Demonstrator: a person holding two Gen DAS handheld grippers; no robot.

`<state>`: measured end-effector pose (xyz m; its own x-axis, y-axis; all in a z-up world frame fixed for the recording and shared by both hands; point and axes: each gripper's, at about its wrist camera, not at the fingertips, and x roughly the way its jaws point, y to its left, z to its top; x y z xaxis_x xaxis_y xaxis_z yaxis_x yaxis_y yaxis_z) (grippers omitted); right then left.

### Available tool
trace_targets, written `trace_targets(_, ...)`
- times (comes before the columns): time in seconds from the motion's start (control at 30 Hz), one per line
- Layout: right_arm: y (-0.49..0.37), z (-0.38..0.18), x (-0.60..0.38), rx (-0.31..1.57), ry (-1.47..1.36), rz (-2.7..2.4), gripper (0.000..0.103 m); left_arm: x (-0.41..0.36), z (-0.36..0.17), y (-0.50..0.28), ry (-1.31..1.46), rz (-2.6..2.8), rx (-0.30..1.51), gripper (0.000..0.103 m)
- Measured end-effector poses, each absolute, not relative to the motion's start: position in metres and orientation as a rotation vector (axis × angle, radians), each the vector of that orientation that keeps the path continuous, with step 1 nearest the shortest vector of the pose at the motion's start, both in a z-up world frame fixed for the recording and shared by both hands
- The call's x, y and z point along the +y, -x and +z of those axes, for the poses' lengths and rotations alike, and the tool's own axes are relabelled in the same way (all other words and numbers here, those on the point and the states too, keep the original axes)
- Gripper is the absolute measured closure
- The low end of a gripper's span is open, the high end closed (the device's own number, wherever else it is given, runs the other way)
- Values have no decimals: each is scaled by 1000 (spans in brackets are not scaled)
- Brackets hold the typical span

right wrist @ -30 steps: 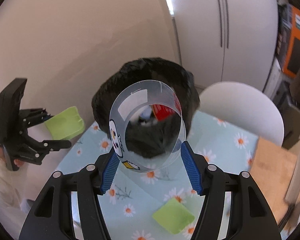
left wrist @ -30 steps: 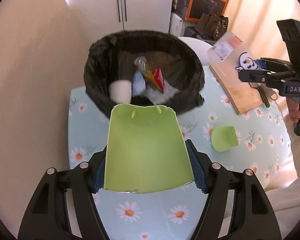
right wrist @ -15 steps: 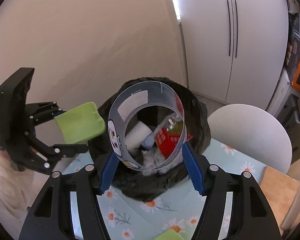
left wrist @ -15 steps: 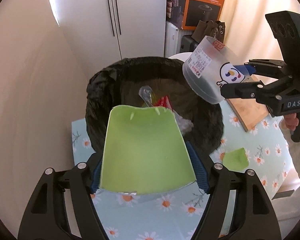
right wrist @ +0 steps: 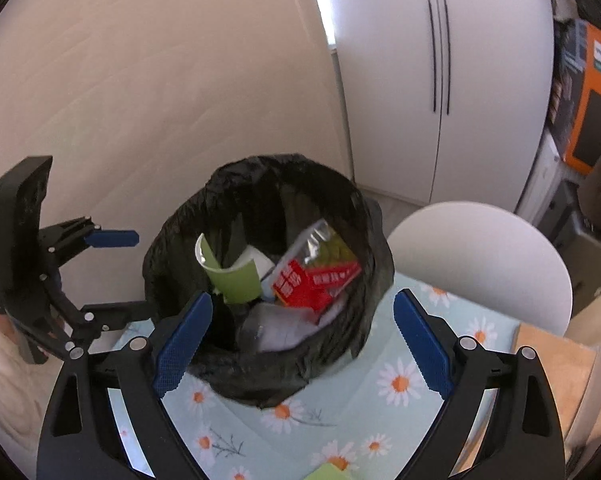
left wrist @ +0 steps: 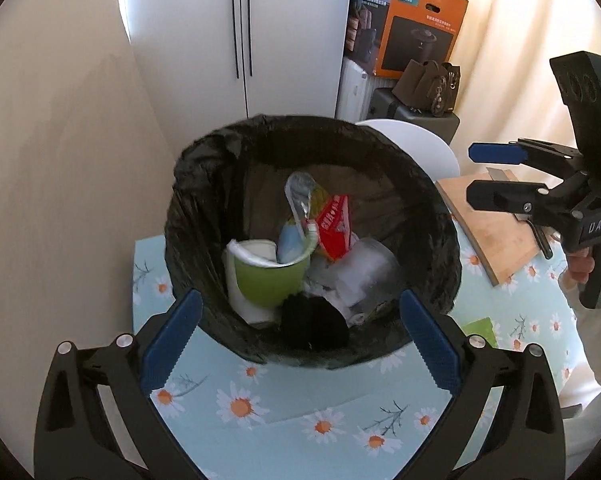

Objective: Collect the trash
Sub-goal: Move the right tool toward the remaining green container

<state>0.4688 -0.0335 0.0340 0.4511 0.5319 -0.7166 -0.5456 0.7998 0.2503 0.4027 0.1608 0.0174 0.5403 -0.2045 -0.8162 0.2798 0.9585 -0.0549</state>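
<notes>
Both grippers are hanging over the bin (left wrist: 312, 240), jaws opening, nothing between them. The green scrap (left wrist: 478, 327) is lying on the worktop (left wrist: 260, 400) beside the bin's right side, nearer the right gripper (right wrist: 300, 340) than the left gripper (left wrist: 296, 344).

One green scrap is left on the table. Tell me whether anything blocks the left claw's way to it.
Nothing visible does. The green scrap lies on the tablecloth beside the trash bin, right of the opening, empty left claw.
</notes>
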Motion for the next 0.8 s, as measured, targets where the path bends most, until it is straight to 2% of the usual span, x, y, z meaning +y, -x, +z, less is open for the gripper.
trace_targets(0.33, -444, 24, -51, 907, 28, 615, 15, 157, 13, -372, -115, -266, 984, 6)
trace_targets(0.8, -417, -22, -83, 1048, 49, 572, 15, 156, -4, -322, -137, -225, 1053, 6)
